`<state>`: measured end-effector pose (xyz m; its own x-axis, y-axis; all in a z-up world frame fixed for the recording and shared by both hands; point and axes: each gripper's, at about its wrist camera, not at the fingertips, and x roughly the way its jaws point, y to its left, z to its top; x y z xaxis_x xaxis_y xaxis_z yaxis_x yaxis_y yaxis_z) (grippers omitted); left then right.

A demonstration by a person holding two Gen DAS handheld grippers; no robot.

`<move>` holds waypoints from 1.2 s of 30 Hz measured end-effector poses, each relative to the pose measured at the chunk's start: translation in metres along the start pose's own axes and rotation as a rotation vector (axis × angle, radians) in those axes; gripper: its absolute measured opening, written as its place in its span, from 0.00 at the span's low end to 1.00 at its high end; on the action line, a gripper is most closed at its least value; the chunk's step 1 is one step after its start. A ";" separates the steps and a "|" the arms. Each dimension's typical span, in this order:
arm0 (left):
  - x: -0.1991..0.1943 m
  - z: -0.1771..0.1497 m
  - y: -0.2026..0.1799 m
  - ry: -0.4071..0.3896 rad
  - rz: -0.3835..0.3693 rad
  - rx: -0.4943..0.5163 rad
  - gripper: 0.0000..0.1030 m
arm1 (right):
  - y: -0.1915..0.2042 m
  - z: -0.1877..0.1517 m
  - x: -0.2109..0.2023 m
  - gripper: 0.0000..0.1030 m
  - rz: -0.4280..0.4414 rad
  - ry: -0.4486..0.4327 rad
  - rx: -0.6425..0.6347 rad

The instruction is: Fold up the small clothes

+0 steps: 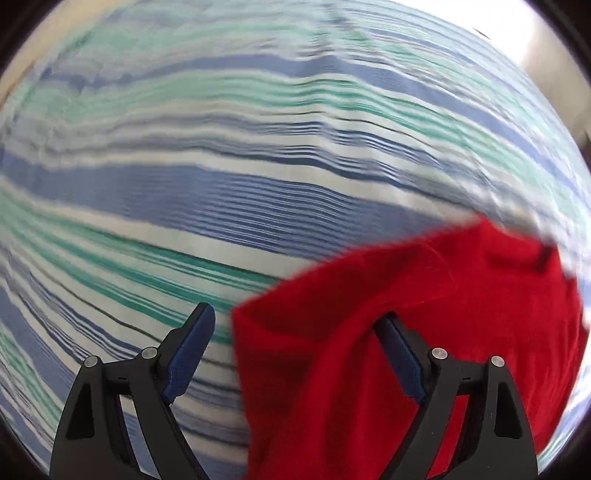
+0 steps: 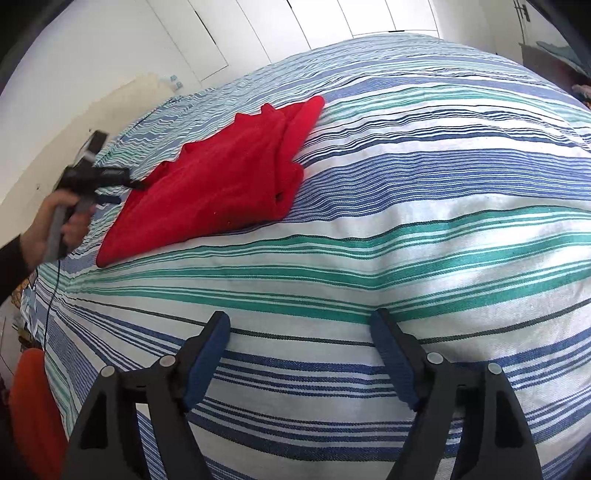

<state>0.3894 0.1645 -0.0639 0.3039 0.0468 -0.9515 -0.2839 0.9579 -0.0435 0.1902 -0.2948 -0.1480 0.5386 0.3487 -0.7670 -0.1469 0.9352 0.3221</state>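
Left hand-held gripper (image 1: 297,325) gapes wide at the red garment's (image 2: 221,177) edge on the striped bed (image 2: 406,221); right hand-held gripper (image 2: 299,332) hangs wide, empty. Best bite deep into the cloth, then fold across evenly.

You're working in a bedroom of a home. What carries everything is a bed, spread with a striped cover (image 2: 406,206) in blue, teal and white that fills both views out to its edges. Beyond the bed's far edge you can see tall white panelled doors (image 2: 258,29), probably a built-in wardrobe, though the fisheye warps them. A plain cream wall (image 2: 48,140) runs along the bed's left edge. At the far right corner sits a heap of household things (image 2: 569,55), too small to identify.
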 end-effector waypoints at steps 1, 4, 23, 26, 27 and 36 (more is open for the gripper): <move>0.008 0.005 0.017 0.027 -0.024 -0.092 0.86 | 0.002 -0.001 0.002 0.82 -0.001 0.003 -0.011; 0.021 0.004 0.076 0.071 -0.177 -0.353 0.86 | 0.008 -0.002 0.006 0.90 -0.004 0.014 -0.050; -0.005 -0.088 0.045 0.174 -0.487 -0.064 0.19 | 0.006 -0.005 0.006 0.93 0.009 0.000 -0.058; -0.037 -0.087 0.032 0.103 -0.406 -0.079 0.14 | 0.006 -0.004 0.006 0.93 0.010 0.000 -0.057; -0.050 -0.086 0.021 0.068 -0.391 -0.044 0.14 | 0.006 -0.005 0.006 0.93 0.012 -0.001 -0.056; -0.139 -0.108 -0.148 -0.081 -0.458 0.293 0.14 | 0.003 -0.007 0.002 0.93 0.034 -0.009 -0.041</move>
<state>0.2907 -0.0139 0.0413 0.4095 -0.3827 -0.8281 0.1554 0.9237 -0.3501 0.1854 -0.2907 -0.1522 0.5399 0.3804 -0.7509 -0.1992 0.9245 0.3250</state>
